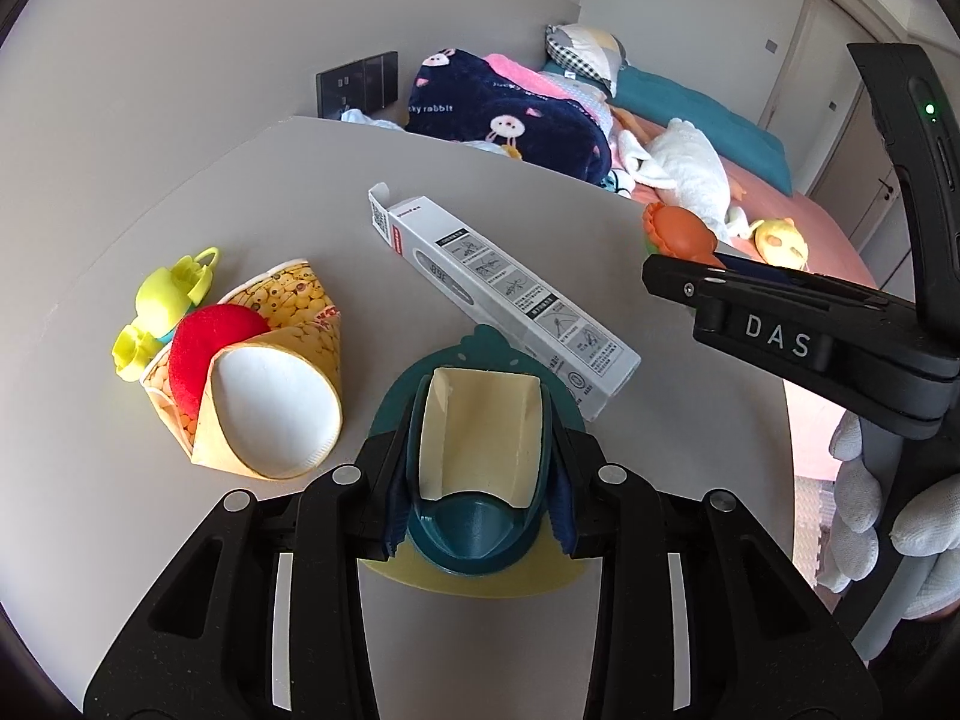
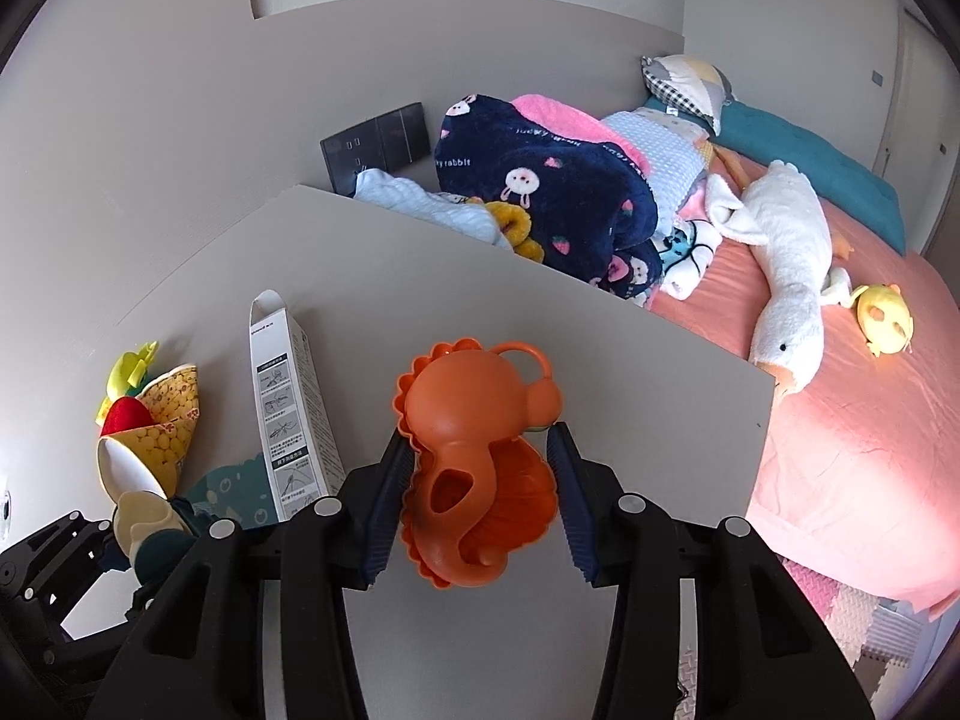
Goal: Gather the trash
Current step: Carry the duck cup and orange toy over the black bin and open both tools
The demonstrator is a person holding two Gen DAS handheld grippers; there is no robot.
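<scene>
trash first: white carton [image 1: 504, 294] lies on the grey table [image 1: 180, 540], crushed paper cup [image 1: 270, 396] left of it. our left gripper [image 1: 480, 516] pinches a teal dustpan [image 1: 474, 540] before the carton; our right gripper [image 2: 480, 480] clamps an orange toy [image 2: 474, 438] right of it.

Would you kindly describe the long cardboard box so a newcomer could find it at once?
On the grey table, look between the yellow paper cups and the orange toy. The white box lies flat there, its far flap open: the only long, printed, rectangular item.
</scene>
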